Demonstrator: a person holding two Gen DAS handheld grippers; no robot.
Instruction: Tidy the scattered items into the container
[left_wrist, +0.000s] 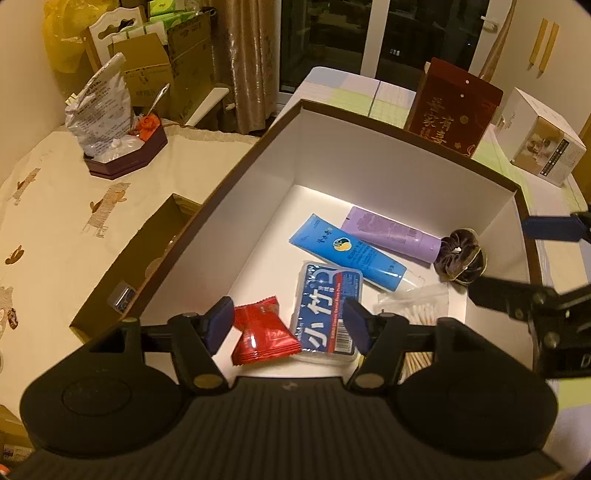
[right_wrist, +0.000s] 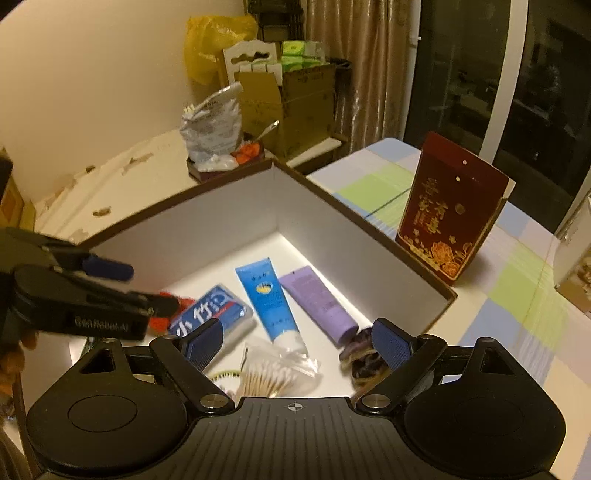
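A big box (left_wrist: 369, 162) with white inside walls and a brown rim sits on the table (right_wrist: 517, 295). Many small things lie on its floor.

The left hand-held gripper (left_wrist: 288, 325) hangs over the near side of the box. Its two blue fingers are wide apart and hold nothing. Under it lie a red candy packet (left_wrist: 264, 336) and a flat blue-and-white case (left_wrist: 325, 306), side by side and touching.

A blue tube (left_wrist: 347, 253) lies just past the case. A purple tube (left_wrist: 391, 232) lies right beside the blue one. A dark hair scrunchie (left_wrist: 460, 258) sits at the cap end of the purple tube, close to the box wall. A clear bag of cotton swabs (right_wrist: 273, 373) lies near the cap of the blue tube.

The right hand-held gripper (right_wrist: 299, 343) hangs over the other near side of the box. Its fingers are wide apart too, and empty. The bag of swabs shows between them, lower down in the box. The scrunchie sits by its right finger.

Outside the box, a dark red bag with gold writing (right_wrist: 450, 210) stands upright on the table, close to the far wall of the box. A white carton (left_wrist: 539, 144) stands farther off.
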